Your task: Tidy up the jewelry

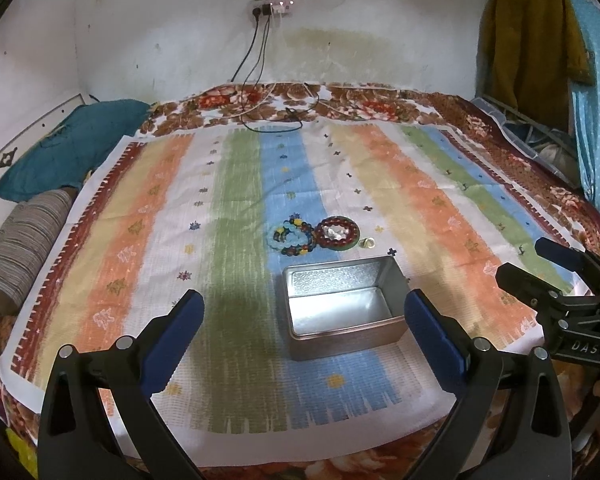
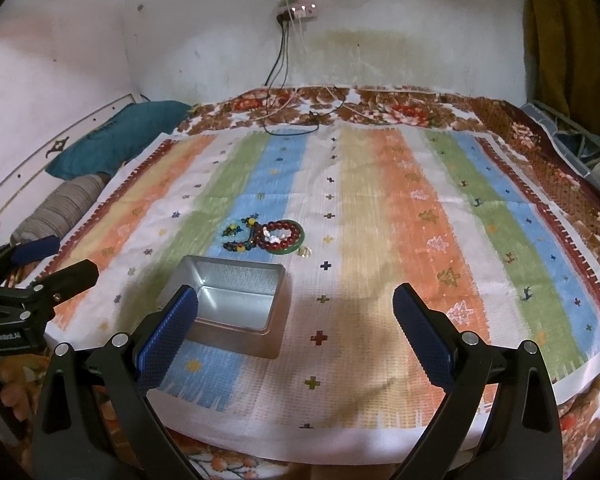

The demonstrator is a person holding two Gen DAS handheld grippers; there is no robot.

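Observation:
An open, empty metal tin [image 1: 342,304] sits on the striped cloth; it also shows in the right wrist view [image 2: 230,300]. Just beyond it lie a multicoloured bead bracelet [image 1: 290,234] [image 2: 238,236], a dark red bead bracelet on a green bangle [image 1: 337,233] [image 2: 280,236] with small white pieces inside, and a small ring [image 1: 367,243] [image 2: 305,252]. My left gripper [image 1: 304,332] is open and empty, above the near side of the tin. My right gripper [image 2: 296,324] is open and empty, to the right of the tin; it also shows in the left wrist view [image 1: 540,264].
The striped cloth [image 1: 440,208] covers a floral bedspread [image 1: 360,100]. A teal pillow [image 1: 60,148] and a striped bolster [image 1: 20,252] lie at the left. Cables [image 1: 272,116] trail from a wall socket. Hanging clothes [image 1: 540,40] and a wire rack [image 1: 532,136] stand at the right.

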